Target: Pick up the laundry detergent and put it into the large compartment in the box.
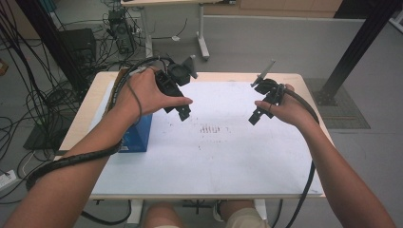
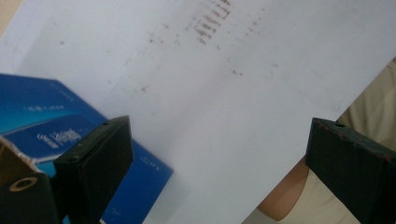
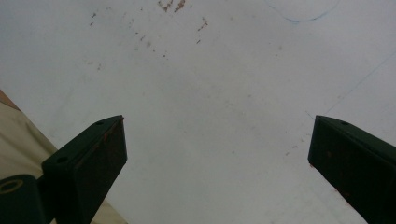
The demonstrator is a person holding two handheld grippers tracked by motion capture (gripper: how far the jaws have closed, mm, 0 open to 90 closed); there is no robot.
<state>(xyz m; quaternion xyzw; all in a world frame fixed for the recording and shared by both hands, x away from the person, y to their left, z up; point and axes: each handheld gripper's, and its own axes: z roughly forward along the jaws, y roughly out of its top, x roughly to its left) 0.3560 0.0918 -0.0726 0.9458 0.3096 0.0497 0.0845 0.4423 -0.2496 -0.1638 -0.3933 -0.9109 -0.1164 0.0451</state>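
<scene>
Left gripper (image 1: 183,113) jaws wide apart, empty, just beside blue box (image 1: 138,135), right gripper (image 1: 255,118) wide, empty, over white sheet (image 1: 214,156)

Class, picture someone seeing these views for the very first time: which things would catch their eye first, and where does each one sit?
First the two black tools held above the white sheet: the left gripper and the right gripper, both with jaws wide apart and nothing between them. Next the blue box at the sheet's left edge, under the left forearm. Then the cluster of reddish-brown marks at the sheet's middle.
</scene>
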